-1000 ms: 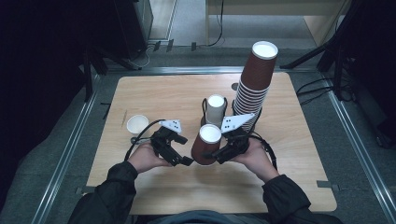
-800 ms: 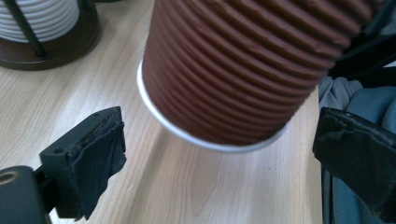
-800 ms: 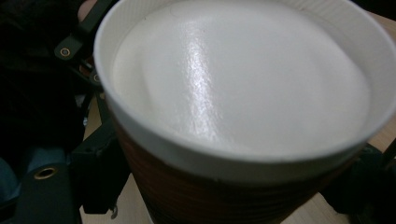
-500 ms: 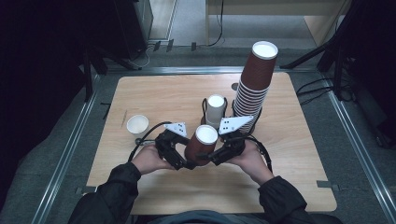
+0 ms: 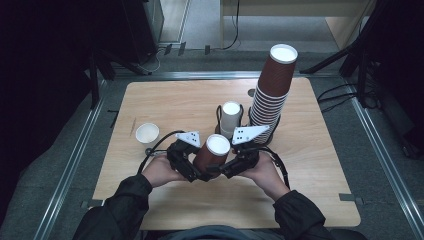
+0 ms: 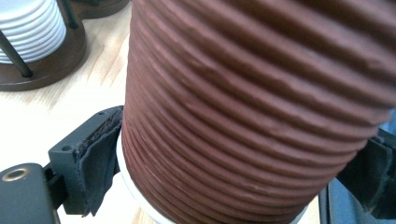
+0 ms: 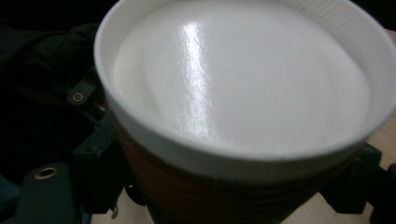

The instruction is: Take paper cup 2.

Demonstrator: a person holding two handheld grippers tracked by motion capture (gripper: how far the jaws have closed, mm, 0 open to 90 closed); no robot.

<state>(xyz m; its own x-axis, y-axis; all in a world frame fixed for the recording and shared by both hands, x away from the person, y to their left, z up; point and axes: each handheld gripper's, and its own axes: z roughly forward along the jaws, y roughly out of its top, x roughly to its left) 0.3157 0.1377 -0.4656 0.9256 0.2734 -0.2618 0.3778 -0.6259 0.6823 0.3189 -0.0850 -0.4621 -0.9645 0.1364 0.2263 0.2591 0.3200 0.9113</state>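
Observation:
A brown ribbed paper cup (image 5: 212, 156) hangs tilted over the table's front middle, its white end (image 5: 218, 145) uppermost. From the left my left gripper (image 5: 196, 174) takes its lower end, and my right gripper (image 5: 221, 171) takes the same end from the right. In the left gripper view the cup (image 6: 243, 102) stands between the jaws, one pad (image 6: 95, 163) lies against it by its white rim, and the jaws have just been closing on it. Black jaws flank the cup (image 7: 243, 93) on both sides in the right gripper view, below its glossy white end.
A tall stack of brown cups (image 5: 272, 87) stands at the back right. Beside it a dark wire holder carries white cups (image 5: 231, 117), seen again (image 6: 32, 28) past the held cup. A small white cup (image 5: 147, 133) sits alone on the wooden table (image 5: 165, 100) at the left.
The brown cup and my right gripper have drifted slightly left toward the left gripper. The left hand has kept its place.

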